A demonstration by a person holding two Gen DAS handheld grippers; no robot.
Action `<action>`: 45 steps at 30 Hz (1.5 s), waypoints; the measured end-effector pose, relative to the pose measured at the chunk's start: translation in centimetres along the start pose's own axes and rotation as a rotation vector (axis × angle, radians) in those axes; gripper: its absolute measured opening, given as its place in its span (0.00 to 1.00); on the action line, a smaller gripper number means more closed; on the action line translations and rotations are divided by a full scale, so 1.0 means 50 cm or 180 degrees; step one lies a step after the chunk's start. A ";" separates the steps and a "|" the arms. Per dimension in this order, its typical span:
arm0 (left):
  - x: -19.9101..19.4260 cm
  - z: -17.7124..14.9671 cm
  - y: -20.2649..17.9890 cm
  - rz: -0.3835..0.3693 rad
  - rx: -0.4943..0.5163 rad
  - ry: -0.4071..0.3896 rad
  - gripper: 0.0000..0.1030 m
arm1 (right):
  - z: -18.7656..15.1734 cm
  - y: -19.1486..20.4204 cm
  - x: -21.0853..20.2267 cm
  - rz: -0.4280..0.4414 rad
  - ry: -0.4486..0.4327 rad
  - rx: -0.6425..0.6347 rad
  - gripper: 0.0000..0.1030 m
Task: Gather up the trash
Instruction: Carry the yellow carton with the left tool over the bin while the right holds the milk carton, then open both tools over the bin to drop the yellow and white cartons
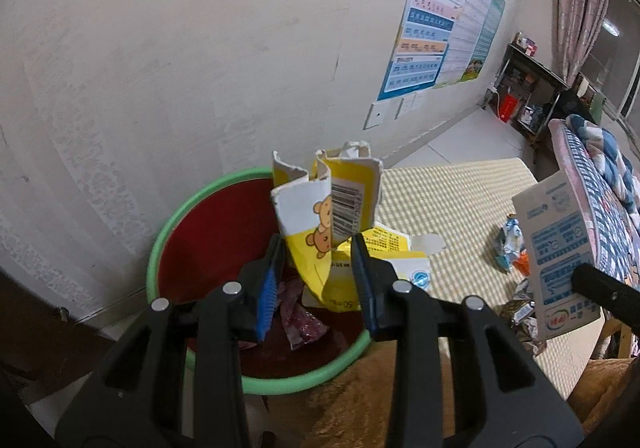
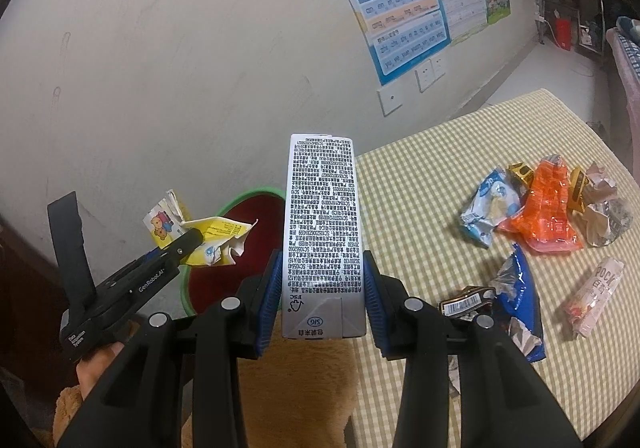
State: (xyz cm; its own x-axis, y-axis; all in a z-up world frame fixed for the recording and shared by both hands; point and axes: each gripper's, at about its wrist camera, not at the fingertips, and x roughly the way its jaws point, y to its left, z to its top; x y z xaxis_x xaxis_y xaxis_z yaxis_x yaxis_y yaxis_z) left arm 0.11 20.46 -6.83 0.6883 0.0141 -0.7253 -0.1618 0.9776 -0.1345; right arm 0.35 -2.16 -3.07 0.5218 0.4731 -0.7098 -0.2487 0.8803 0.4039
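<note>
left gripper (image 1: 318,248), lower centre of frame, clamped on torn yellow bear carton (image 1: 320,216) above red bin with green rim (image 1: 208,232). right gripper (image 2: 322,268) clamped on upright grey milk carton (image 2: 322,224); loose wrappers (image 2: 536,208) right, on checked table (image 2: 420,176).

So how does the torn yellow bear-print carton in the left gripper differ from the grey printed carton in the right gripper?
The torn yellow bear-print carton is ripped open and crumpled; the grey printed carton is intact and box-shaped. The yellow one shows cartoon bears and a barcode; the grey one is covered in dense black text. The yellow one hangs over the green-rimmed red bin; the grey one is beside it, by the checked table's edge. Both are clamped: left gripper, right gripper.
</note>
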 end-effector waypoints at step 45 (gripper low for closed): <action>0.081 -0.037 0.111 0.0367 -0.0226 0.0359 0.32 | 0.036 0.111 0.189 0.0456 0.0542 -0.0134 0.37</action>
State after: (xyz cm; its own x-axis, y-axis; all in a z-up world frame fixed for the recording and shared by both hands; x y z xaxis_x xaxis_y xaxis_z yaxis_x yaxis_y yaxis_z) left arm 0.68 25.56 -11.77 0.5793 0.0976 -0.8092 -0.2874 0.9535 -0.0907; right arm 5.38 7.15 -6.51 0.3343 0.5894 -0.7354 -0.3460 0.8026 0.4859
